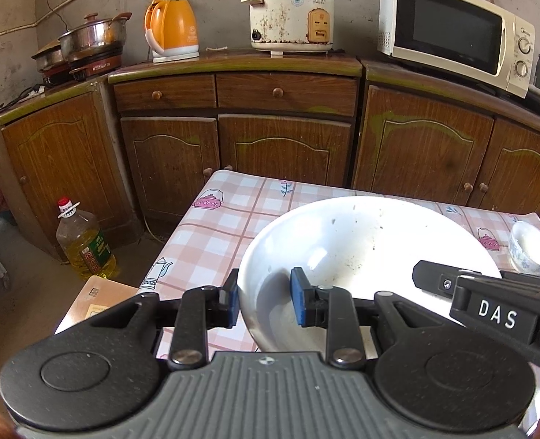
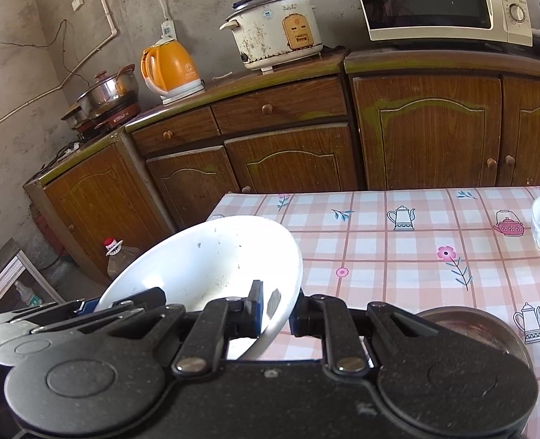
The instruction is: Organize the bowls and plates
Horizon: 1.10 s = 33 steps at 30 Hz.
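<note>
Large white bowl (image 1: 365, 252) tilted above checked-cloth counter (image 1: 211, 226), rim pinched on opposite sides by left gripper (image 1: 264, 301) and right gripper (image 2: 275, 311), jaws of each partly closed astride rim wall; small bowl (image 1: 531, 247) well apart.

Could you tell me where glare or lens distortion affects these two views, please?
Left wrist view: the large white bowl is blown out by sunlight and the cabinets bow from the fisheye. Right wrist view: milder glare inside the bowl, dark corners.
</note>
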Available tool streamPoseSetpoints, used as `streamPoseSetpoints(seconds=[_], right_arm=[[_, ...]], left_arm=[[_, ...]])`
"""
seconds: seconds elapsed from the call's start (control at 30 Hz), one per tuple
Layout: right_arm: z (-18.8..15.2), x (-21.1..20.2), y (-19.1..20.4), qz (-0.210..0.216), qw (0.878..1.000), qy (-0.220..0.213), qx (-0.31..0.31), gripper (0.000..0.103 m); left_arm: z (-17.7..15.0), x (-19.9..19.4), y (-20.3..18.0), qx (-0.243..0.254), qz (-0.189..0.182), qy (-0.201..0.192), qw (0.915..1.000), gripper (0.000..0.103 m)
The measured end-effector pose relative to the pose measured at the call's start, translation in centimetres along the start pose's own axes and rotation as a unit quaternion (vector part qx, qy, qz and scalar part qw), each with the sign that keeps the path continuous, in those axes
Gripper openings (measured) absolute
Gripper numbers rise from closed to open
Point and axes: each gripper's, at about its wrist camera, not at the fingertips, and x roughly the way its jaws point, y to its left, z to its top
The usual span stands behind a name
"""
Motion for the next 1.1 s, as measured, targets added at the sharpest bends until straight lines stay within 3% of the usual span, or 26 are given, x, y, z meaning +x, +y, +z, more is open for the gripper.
streamPoseSetpoints(seconds=[1.1], right_arm=[[-5.0, -2.1, -1.0, -0.002, 1.000, 0.009, -0.016, 0.019]], left_arm=[[-4.4, -1.6, -0.8, 0.005, 0.001, 0.010, 0.9999, 0.028]])
